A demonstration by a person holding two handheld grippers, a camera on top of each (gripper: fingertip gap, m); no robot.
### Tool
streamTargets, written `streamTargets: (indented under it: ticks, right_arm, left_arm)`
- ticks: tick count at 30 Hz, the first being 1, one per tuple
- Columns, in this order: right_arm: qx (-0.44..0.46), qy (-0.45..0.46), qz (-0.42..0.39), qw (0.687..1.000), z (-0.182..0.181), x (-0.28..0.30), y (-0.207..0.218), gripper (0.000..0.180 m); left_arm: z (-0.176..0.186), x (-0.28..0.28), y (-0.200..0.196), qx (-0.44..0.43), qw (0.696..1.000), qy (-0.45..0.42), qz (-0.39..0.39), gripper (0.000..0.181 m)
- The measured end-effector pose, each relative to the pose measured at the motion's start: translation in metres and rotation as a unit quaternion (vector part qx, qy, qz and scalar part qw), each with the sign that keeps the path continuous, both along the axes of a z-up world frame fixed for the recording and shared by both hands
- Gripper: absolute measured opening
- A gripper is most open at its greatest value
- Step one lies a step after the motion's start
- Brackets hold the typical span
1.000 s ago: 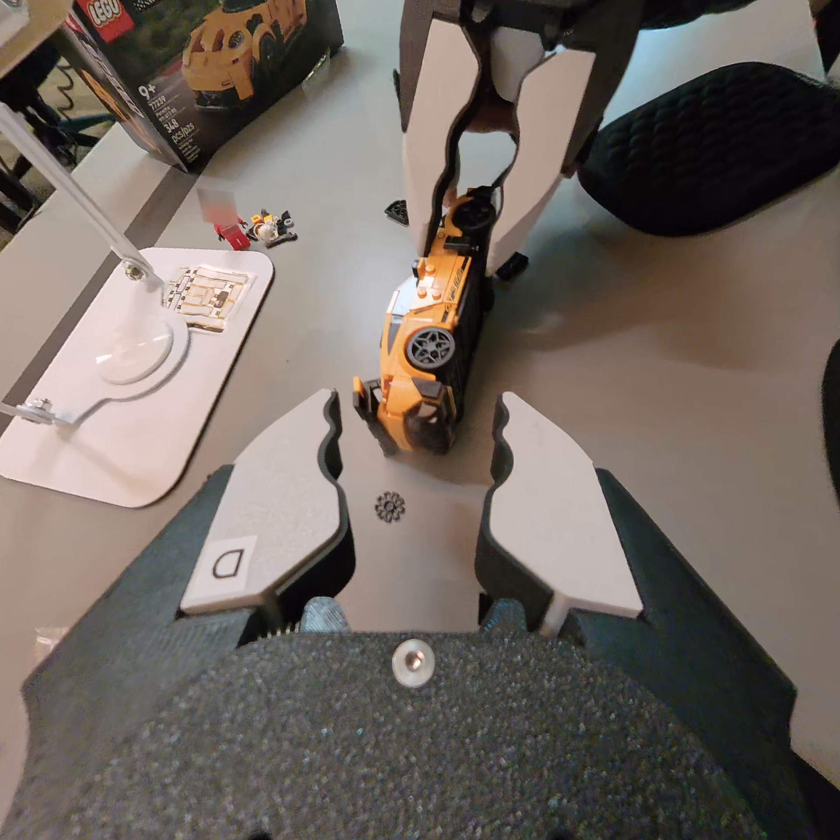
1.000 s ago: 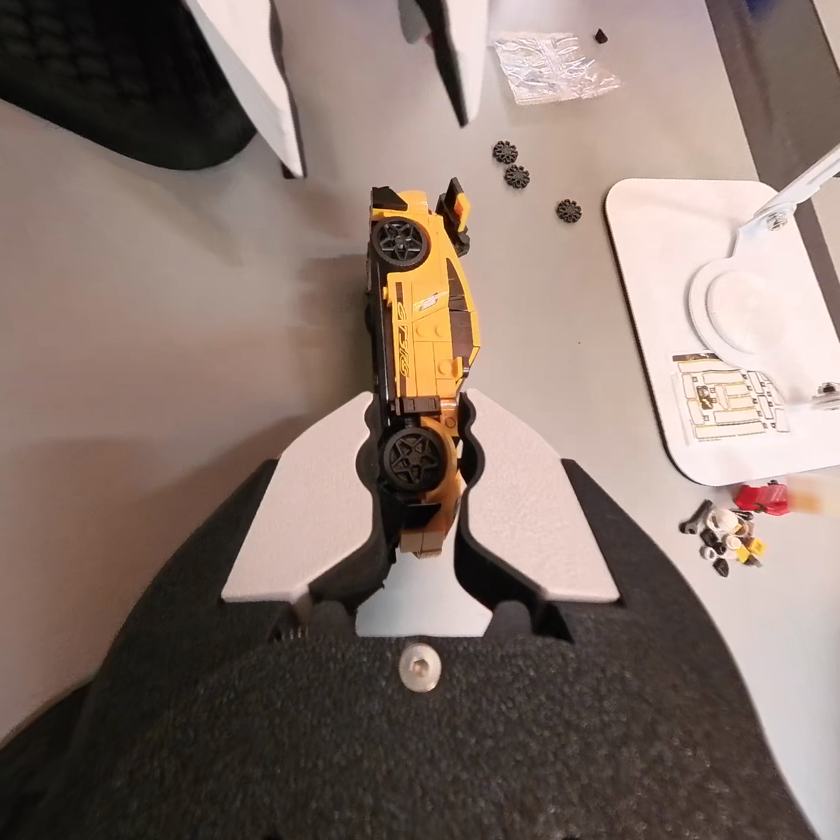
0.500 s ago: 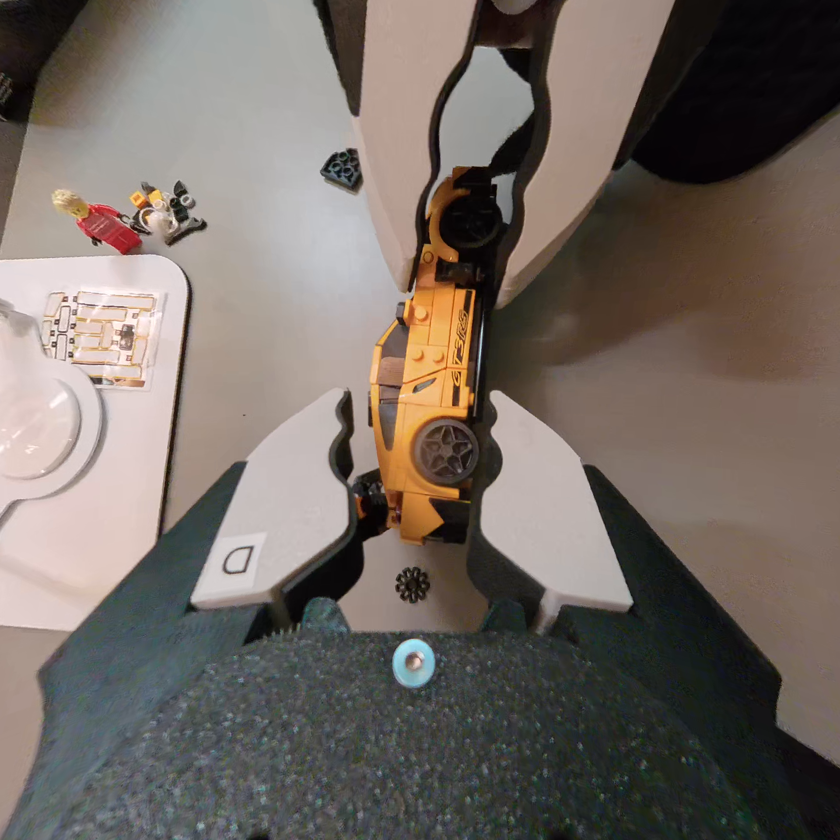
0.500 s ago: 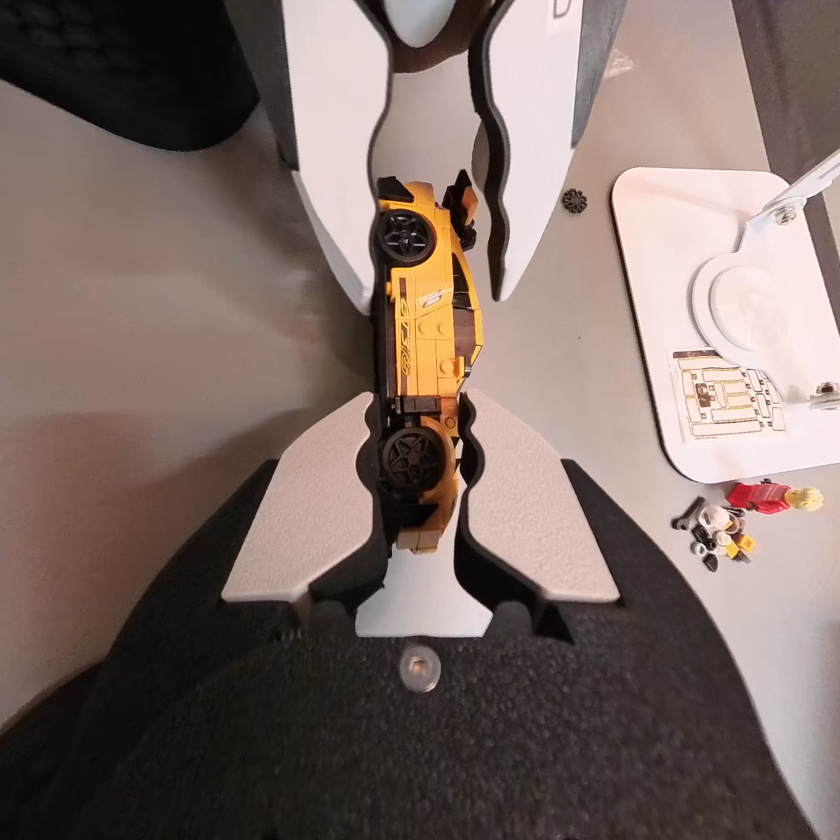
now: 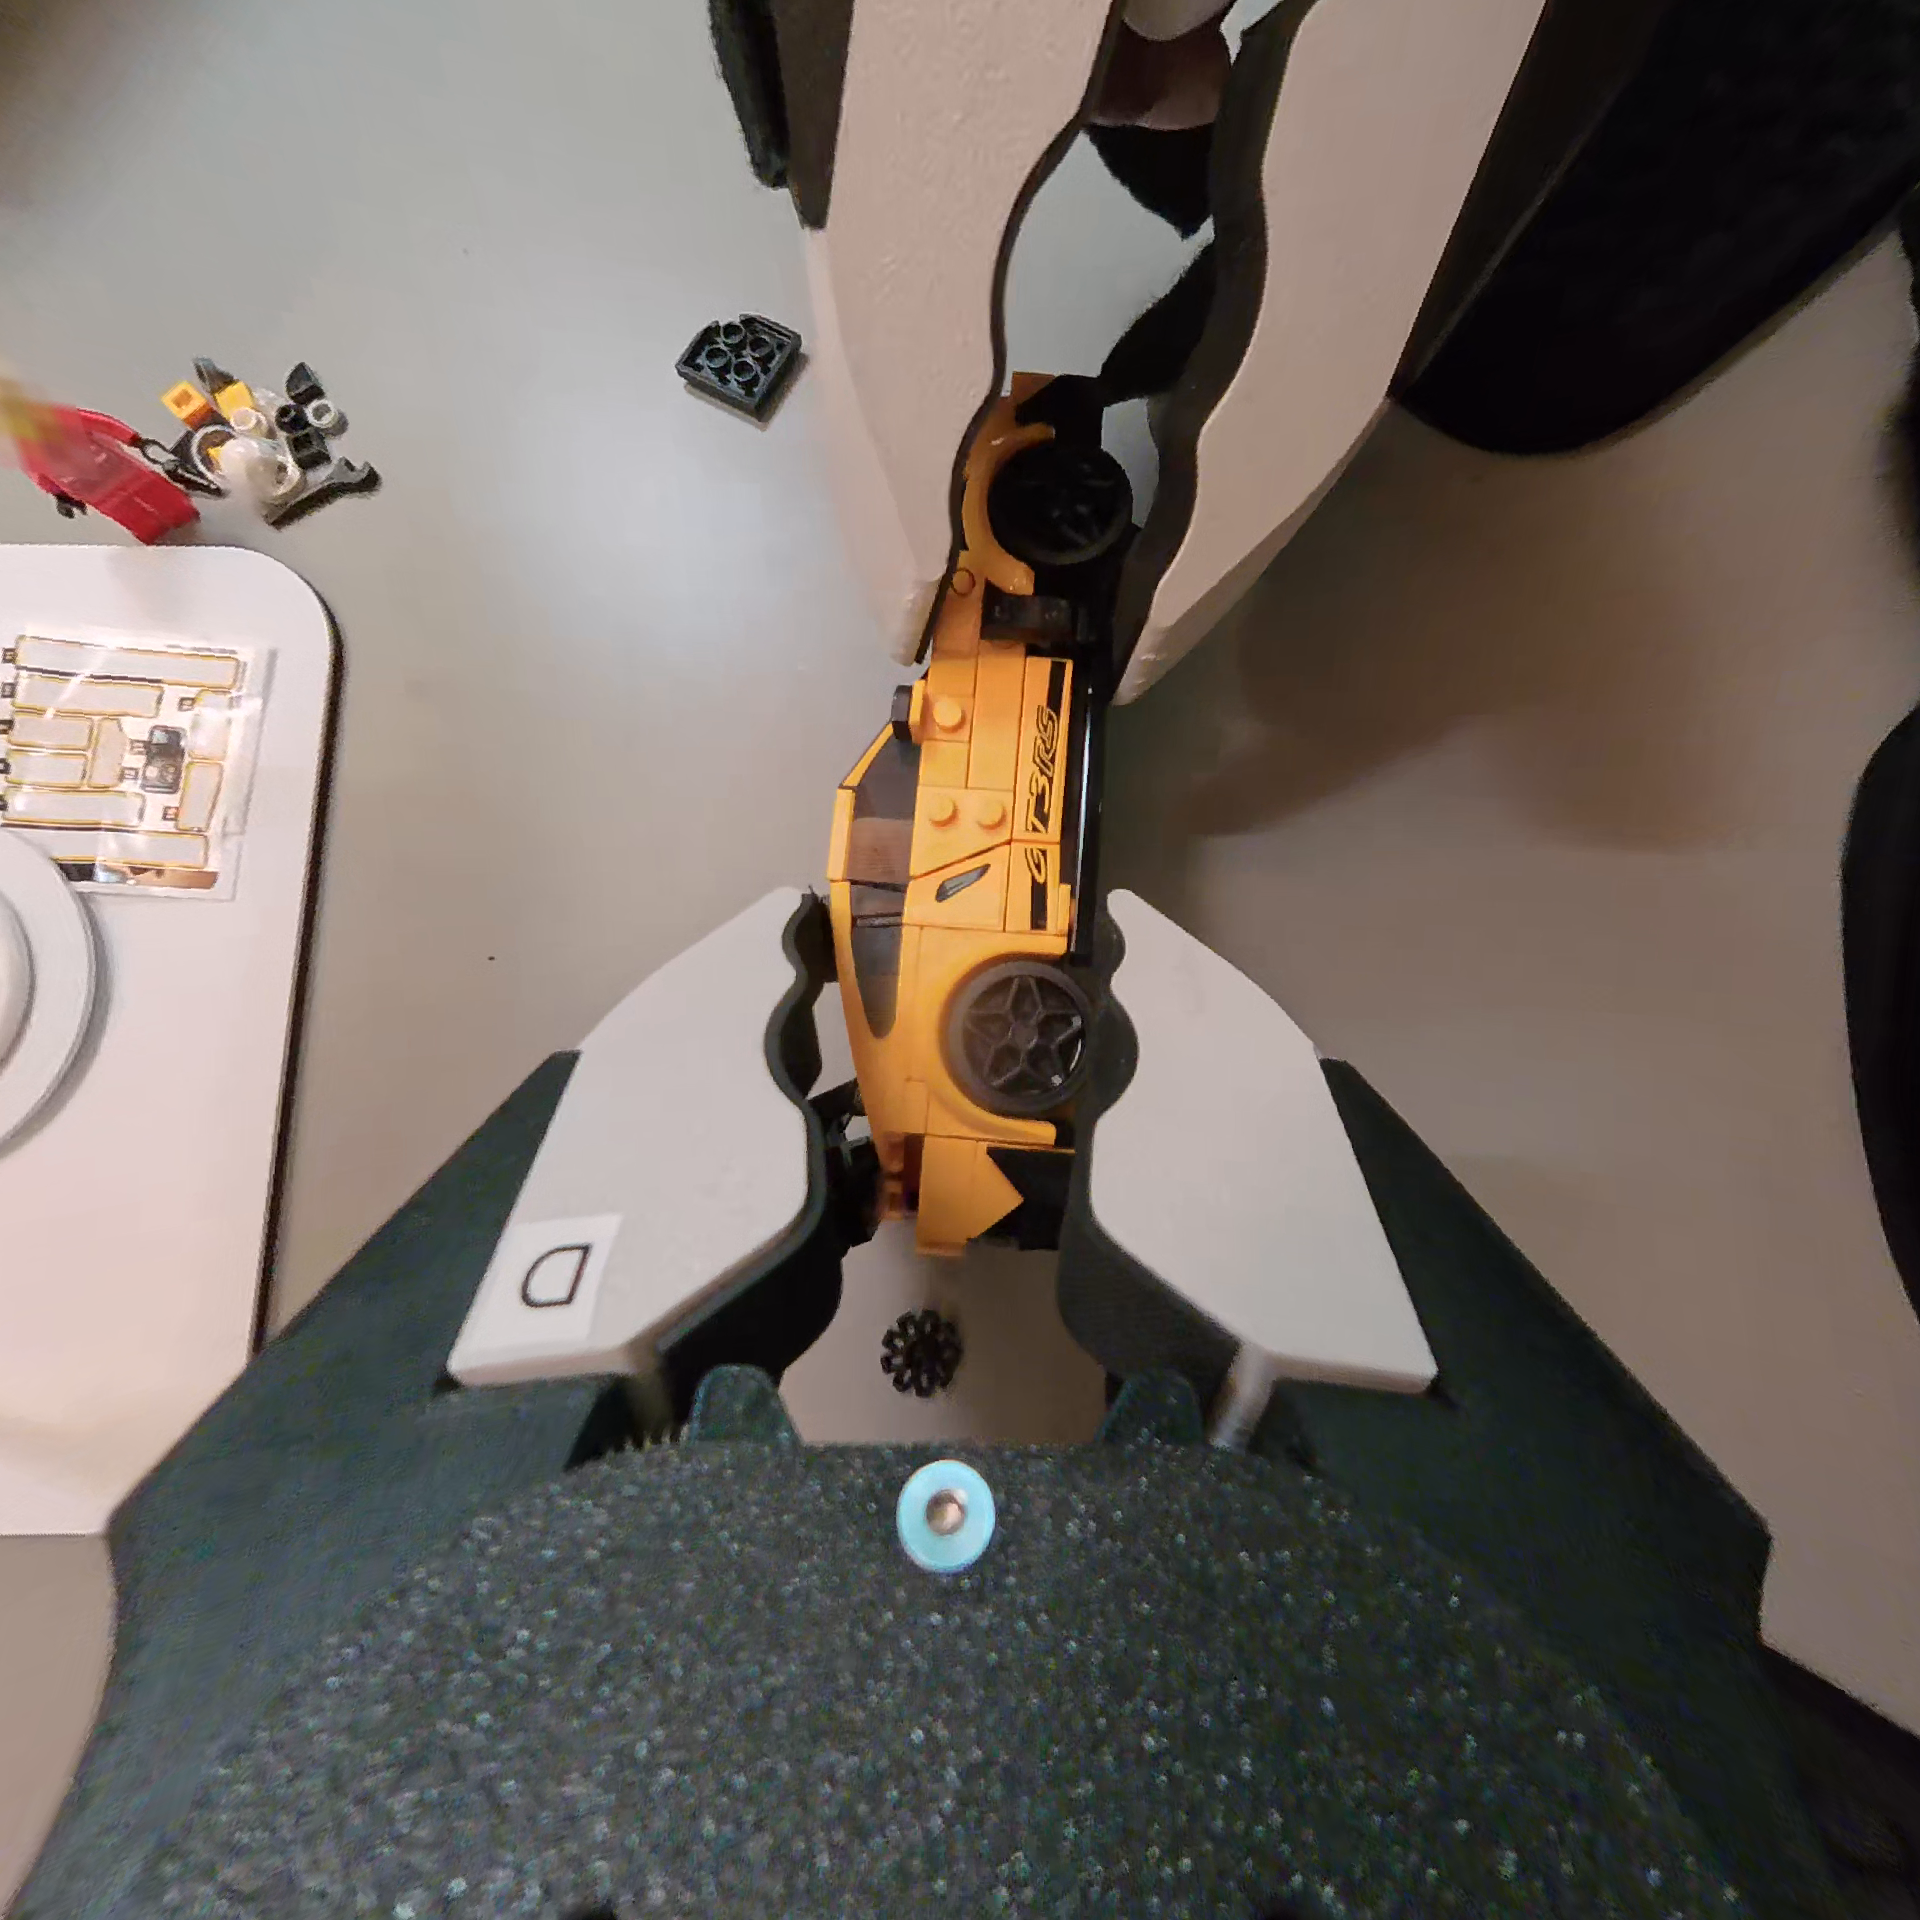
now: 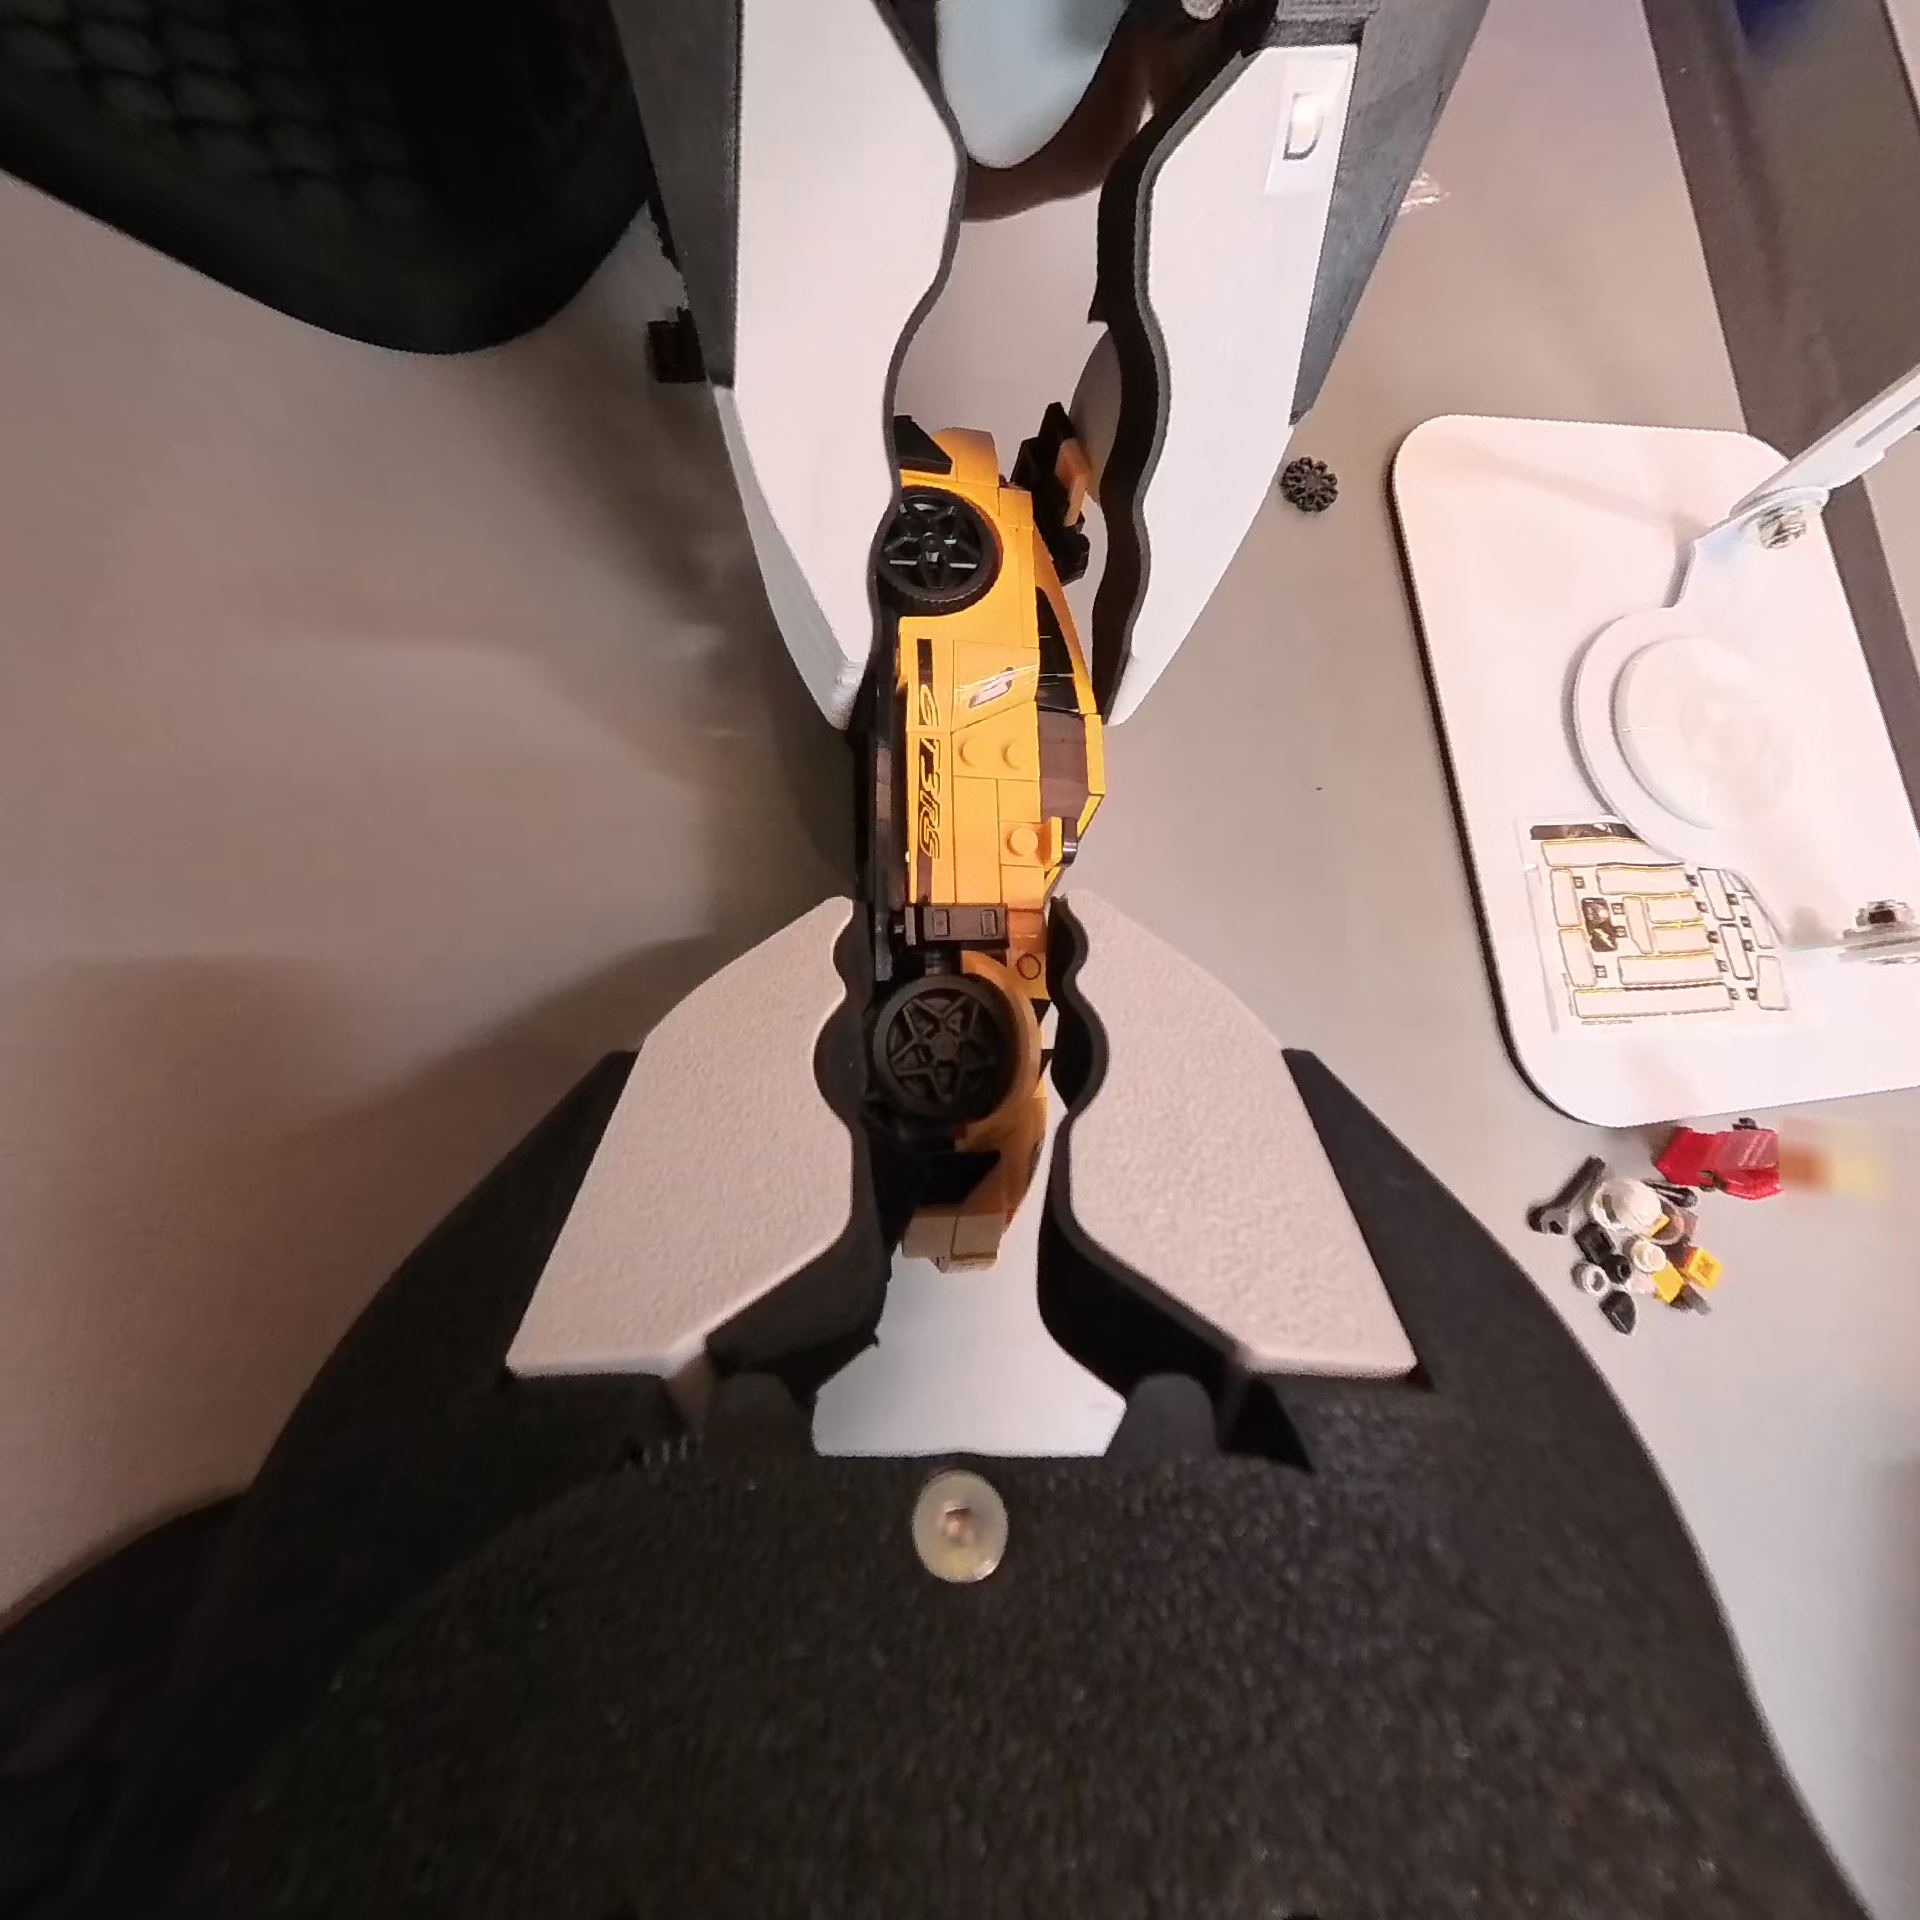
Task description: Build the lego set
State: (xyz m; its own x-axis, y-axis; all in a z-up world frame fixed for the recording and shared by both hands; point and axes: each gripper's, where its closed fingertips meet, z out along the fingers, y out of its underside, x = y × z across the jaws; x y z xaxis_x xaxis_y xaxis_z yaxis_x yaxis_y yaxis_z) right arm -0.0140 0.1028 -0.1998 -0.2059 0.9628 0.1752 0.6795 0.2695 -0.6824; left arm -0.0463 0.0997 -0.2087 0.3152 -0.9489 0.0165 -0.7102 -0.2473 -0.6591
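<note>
While clamped endwise, car (image 5: 966, 935) mid-table.

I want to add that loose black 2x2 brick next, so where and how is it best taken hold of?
The black 2x2 brick lies flat on the table, studs up, with open space around it. Probably best: come straight down and close on two opposite flat side walls. Both the left gripper and the right gripper are clamped on the yellow car, so one must let go first.
</note>
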Motion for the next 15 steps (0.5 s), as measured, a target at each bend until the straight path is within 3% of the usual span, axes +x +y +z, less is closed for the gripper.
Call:
streamTargets:
  ticks: [15]
  right_arm:
    - [0.004,0.006,0.001,1.0,0.0,0.0002,-0.0015,0.032]
  left_arm:
    - [0.0001,-0.0005,-0.0004,0.007,1.0,0.008,-0.004,0.047]
